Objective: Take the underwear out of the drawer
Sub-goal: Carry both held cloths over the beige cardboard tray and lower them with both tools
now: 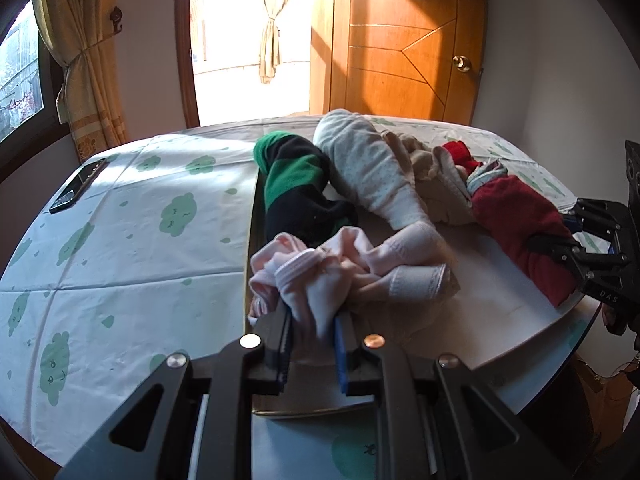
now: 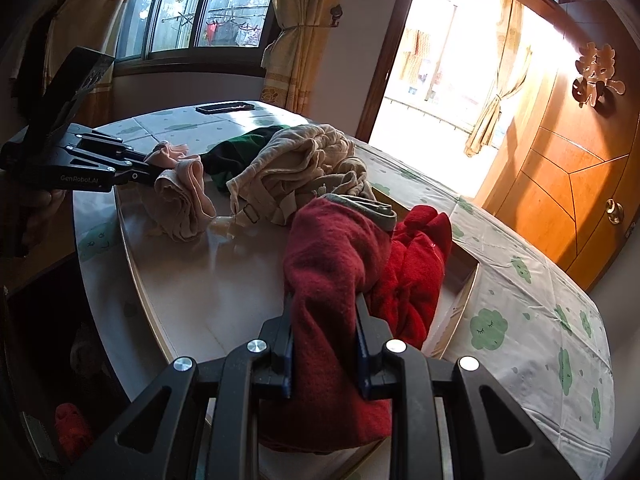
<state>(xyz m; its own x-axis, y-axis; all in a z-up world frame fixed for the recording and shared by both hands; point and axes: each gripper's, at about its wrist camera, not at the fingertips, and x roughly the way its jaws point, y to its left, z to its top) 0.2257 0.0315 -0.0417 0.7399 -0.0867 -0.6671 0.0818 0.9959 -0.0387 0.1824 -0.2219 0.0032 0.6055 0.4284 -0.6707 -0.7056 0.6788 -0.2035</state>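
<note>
A shallow white drawer (image 1: 492,280) lies on a bed and holds several bunched garments. My left gripper (image 1: 311,320) is shut on pink underwear (image 1: 320,276) at the drawer's near left corner; the underwear also shows in the right wrist view (image 2: 180,196), with the left gripper (image 2: 144,174) on it. My right gripper (image 2: 325,308) is shut on a dark red garment (image 2: 332,264) at the drawer's right side; that garment (image 1: 516,212) and the right gripper (image 1: 560,248) show in the left wrist view too.
Also in the drawer are a green-and-black piece (image 1: 296,184), a grey-white piece (image 1: 368,160), beige pieces (image 2: 296,160) and a bright red piece (image 2: 412,264). A black phone (image 1: 78,186) lies on the cloud-print sheet (image 1: 132,240). A wooden door (image 1: 400,40) stands behind.
</note>
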